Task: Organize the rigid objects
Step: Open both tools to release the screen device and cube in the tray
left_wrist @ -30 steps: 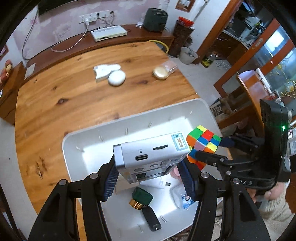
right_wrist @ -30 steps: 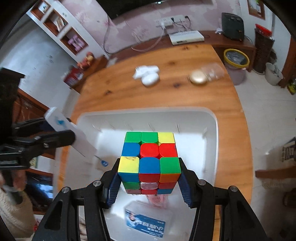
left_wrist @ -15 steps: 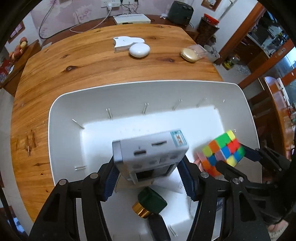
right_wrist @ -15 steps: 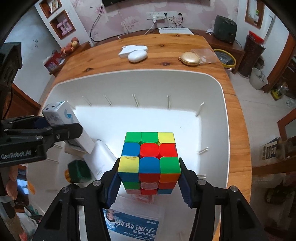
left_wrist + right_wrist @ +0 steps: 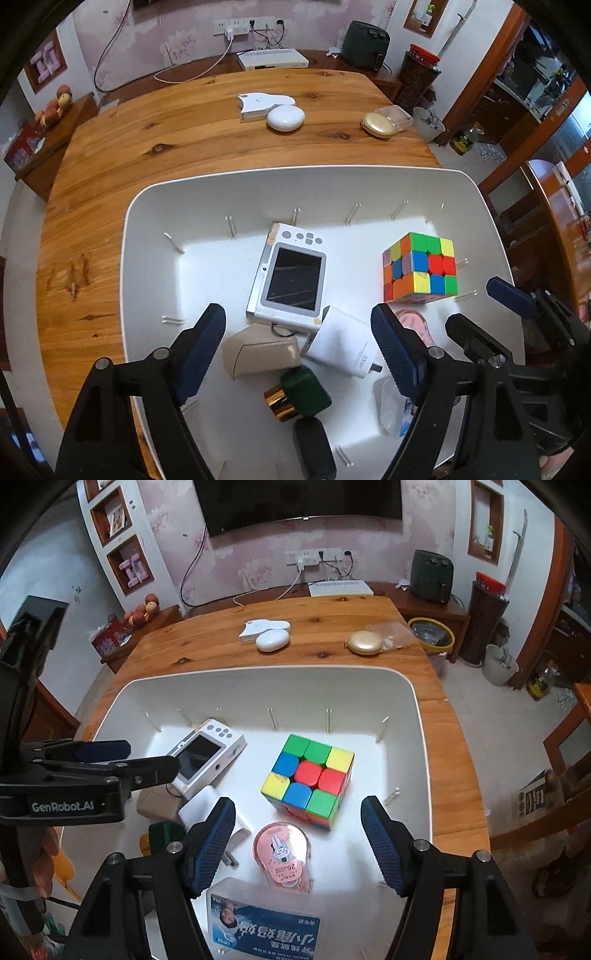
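A white handheld device with a dark screen (image 5: 291, 277) lies flat in the white bin (image 5: 295, 171), leaning on other items. My left gripper (image 5: 295, 325) hangs just above and in front of it. Its jaws are opening and its pads touch nothing. A multicoloured puzzle cube (image 5: 308, 779) rests on the bin floor to the right of the device (image 5: 205, 755). My right gripper (image 5: 299, 812) is above the cube's near side, with its jaws opening and clear of the cube. Each gripper shows in the other's view: the left gripper (image 5: 151, 757), the right gripper (image 5: 484, 310).
The bin also holds a white charger (image 5: 343, 347), a beige case (image 5: 262, 354), a green bottle with a gold cap (image 5: 299, 391), a pink round card (image 5: 282, 851) and a clear box with a blue label (image 5: 262, 923). On the wooden table beyond lie a white oval case (image 5: 286, 117) and a gold compact (image 5: 378, 124).
Both grippers have let go: the device dropped from the left jaws and now lies screen up in the bin. The cube left the right jaws and sits on the bin floor. Both sets of jaws widened.
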Demonstrator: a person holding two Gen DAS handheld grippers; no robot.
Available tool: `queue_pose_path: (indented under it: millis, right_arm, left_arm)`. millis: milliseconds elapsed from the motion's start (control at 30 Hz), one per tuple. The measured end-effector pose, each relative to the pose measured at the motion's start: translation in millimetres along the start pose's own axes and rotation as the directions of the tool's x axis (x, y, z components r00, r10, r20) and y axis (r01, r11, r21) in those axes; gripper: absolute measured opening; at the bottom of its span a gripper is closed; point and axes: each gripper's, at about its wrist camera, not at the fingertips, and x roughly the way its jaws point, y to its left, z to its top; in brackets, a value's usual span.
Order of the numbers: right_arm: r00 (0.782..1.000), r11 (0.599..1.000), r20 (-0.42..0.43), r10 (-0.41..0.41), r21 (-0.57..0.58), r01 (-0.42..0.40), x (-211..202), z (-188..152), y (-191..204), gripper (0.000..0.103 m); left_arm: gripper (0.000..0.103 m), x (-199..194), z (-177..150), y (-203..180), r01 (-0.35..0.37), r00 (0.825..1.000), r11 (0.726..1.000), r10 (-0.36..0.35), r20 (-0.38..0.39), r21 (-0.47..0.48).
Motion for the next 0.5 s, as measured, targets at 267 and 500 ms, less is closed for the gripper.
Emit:
queue_pose_path:
  millis: [267, 500]
  right_arm:
    - [1.0, 1.0, -0.007, 0.01, 0.0, -0.01, 2.8, -4.5, 1.7, 0.071]
    - [1.0, 1.0, 0.009, 0.015, -0.002, -0.015, -1.5, -6.9, 2.3, 0.071]
  left_arm:
    - [0.083, -6.8, -7.2, -0.9, -0.027, 1.0, 1.0, 0.027, 0.008, 0.008]
    - [0.083, -10.1, -9.5, -3.1, -0.027, 1.0, 0.999, 0.027, 0.008, 0.018]
